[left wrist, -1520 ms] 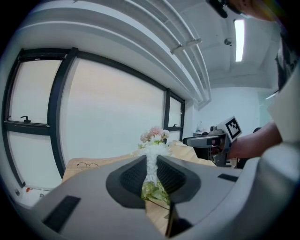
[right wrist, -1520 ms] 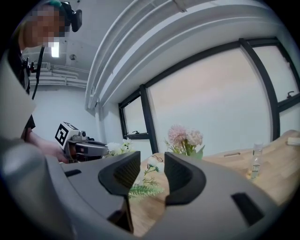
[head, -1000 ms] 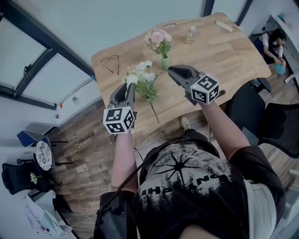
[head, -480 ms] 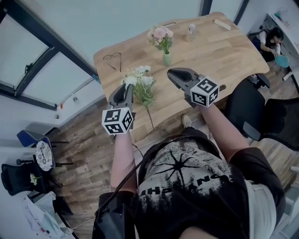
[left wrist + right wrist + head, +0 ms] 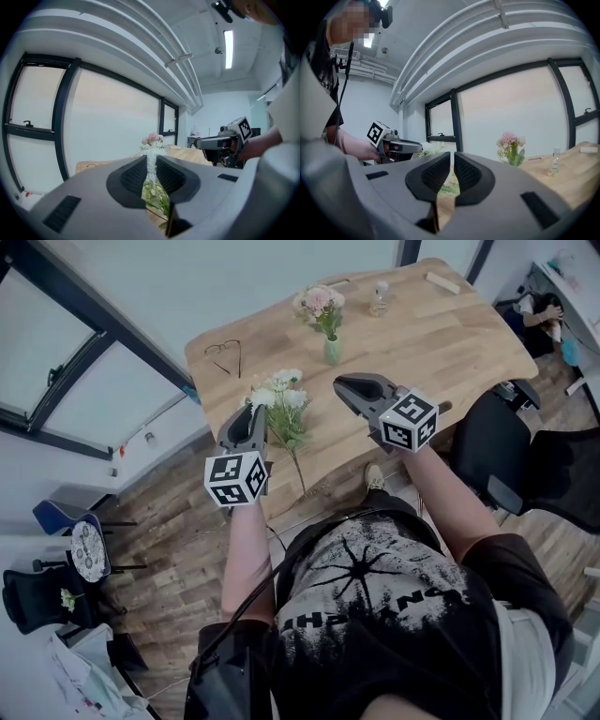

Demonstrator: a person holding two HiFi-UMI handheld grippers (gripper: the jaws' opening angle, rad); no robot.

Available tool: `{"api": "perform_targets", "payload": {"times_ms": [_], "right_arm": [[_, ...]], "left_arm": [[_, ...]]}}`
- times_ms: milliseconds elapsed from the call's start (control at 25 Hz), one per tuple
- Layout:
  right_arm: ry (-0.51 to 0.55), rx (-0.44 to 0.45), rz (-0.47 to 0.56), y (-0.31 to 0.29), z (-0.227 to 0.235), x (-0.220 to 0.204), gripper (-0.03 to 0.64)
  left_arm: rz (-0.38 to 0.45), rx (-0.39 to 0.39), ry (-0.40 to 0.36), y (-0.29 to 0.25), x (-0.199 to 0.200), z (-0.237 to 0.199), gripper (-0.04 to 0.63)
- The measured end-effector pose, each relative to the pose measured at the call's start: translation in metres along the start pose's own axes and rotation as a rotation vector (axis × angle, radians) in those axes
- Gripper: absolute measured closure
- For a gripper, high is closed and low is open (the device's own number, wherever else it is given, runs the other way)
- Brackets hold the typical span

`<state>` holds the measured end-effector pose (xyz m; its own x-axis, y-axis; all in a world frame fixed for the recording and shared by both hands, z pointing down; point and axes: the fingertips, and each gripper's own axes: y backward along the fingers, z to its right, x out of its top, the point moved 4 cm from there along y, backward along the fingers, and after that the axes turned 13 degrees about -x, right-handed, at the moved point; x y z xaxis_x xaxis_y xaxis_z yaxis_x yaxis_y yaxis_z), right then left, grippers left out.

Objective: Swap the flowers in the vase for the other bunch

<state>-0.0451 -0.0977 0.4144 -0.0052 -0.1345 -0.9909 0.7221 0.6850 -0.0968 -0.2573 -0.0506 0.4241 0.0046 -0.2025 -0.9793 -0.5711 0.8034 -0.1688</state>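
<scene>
A small green vase (image 5: 332,351) with pink flowers (image 5: 321,306) stands toward the back of the wooden table (image 5: 450,348). A bunch of white flowers (image 5: 277,395) lies near the table's left front, its stem pointing at the near edge. My left gripper (image 5: 255,413) hovers just left of that bunch. Its jaws stand a narrow gap apart, and the white blooms (image 5: 151,171) show beyond that gap, not gripped. My right gripper (image 5: 340,383) hangs to the right of the bunch, in front of the vase, shut and empty. The pink flowers (image 5: 511,140) show ahead of it to the right.
A pair of glasses (image 5: 222,357) lies at the table's left back. A small clear bottle (image 5: 380,296) and a wooden block (image 5: 443,281) sit at the far edge. A black chair (image 5: 492,451) stands right of the table. Windows run along the left wall.
The vase and the far end of the table sit a little higher in the head view, so both grippers are slightly farther from the vase. The jaws look the same.
</scene>
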Motion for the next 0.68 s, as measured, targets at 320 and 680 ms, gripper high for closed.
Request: {"api": "perform_targets", "payload": {"times_ms": [320, 680], "right_arm": [[0.004, -0.014, -0.001, 0.0050, -0.0025, 0.0003, 0.580], [0.007, -0.011, 0.000, 0.0049, -0.0094, 0.0018, 0.580]], "left_arm": [[0.004, -0.011, 0.005, 0.0007, -0.0027, 0.0045, 0.523], [0.010, -0.018, 0.007, 0.0046, -0.0014, 0.0040, 0.523]]}}
